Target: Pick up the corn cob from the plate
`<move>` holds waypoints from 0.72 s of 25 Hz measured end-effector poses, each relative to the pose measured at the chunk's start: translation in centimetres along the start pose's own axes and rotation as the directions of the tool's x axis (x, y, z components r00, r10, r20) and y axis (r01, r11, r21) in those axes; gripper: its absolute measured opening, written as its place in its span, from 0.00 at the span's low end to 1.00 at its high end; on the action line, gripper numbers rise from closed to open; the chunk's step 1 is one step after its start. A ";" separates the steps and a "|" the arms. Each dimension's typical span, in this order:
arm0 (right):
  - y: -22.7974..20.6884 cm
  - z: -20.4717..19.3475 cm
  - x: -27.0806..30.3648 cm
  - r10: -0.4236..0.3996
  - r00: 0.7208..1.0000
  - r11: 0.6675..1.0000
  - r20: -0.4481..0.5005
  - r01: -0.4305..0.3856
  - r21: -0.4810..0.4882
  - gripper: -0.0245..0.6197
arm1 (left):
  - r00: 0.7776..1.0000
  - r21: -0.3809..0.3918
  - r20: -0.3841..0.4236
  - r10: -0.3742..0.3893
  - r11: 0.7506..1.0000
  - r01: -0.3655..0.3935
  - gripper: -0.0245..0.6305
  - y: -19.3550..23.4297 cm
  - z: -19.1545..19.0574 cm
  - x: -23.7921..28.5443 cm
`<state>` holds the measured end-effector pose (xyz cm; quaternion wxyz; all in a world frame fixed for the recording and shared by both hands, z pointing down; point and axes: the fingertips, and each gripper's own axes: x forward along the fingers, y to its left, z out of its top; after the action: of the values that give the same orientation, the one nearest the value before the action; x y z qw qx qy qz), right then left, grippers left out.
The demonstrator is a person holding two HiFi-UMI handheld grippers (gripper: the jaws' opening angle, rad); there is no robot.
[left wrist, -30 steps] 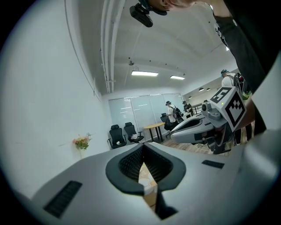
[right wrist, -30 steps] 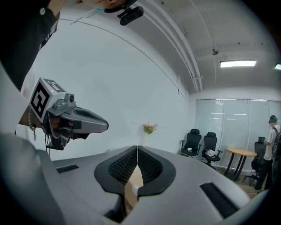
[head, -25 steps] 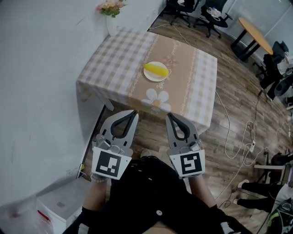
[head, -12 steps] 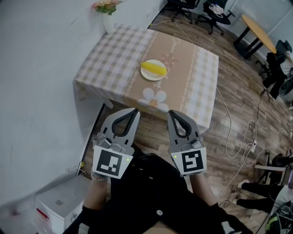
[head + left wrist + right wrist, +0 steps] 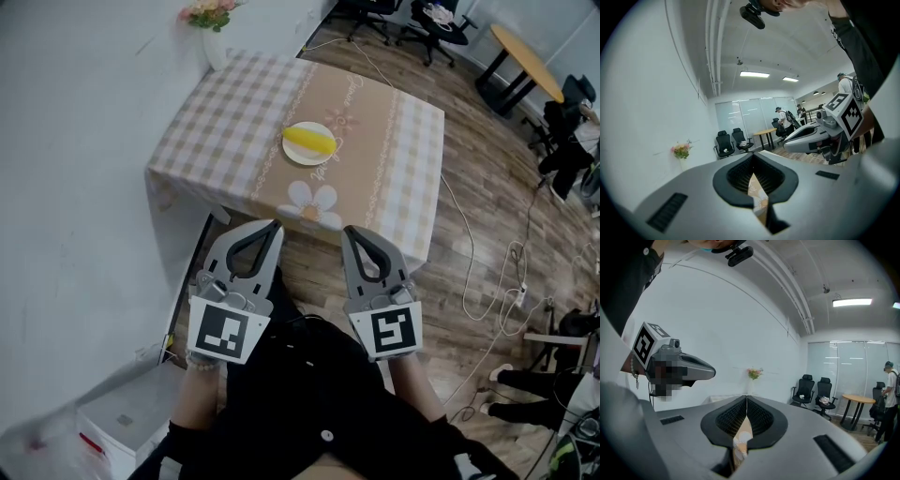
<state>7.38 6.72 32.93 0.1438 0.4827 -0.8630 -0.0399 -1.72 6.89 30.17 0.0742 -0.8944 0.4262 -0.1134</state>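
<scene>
Ahead, corn cob (image 5: 310, 140) on plate (image 5: 310, 160), well beyond left gripper (image 5: 274, 225), right gripper (image 5: 348, 231), fingers (image 5: 223, 251) clenched

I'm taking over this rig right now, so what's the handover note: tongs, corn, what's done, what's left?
Left tongs: shut, empty, held in front of the person, well short of the plate.
Right tongs: shut, empty, beside the left.
Corn cob: lying on the white plate, which sits near the middle of the table with the checked cloth. Nothing touches it.
Done: nothing yet.
Left: reach the plate, open one pair of tongs, close on the cob, lift it off.
</scene>
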 end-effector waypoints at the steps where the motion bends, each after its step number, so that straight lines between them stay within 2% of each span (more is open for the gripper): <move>1: -0.3 -0.5 0.2 -0.005 1.000 1.000 -0.004 0.005 0.000 0.10 | 1.000 -0.001 0.004 -0.004 1.000 0.004 0.06 -0.1 -0.4 0.5; 10: -2.5 -1.2 2.2 -0.056 0.998 0.998 -0.020 0.056 0.001 0.10 | 0.999 0.000 0.020 -0.042 0.999 0.042 0.06 1.5 -0.9 3.8; 18: -4.7 -0.7 6.2 -0.074 0.997 0.997 -0.035 0.074 0.008 0.10 | 0.998 -0.018 0.014 -0.059 0.998 0.060 0.06 4.9 -1.4 7.4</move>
<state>8.36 -0.97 33.95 0.1549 0.5157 -0.8420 -0.0331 -1.22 -1.94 31.41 0.0653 -0.9081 0.4000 -0.1057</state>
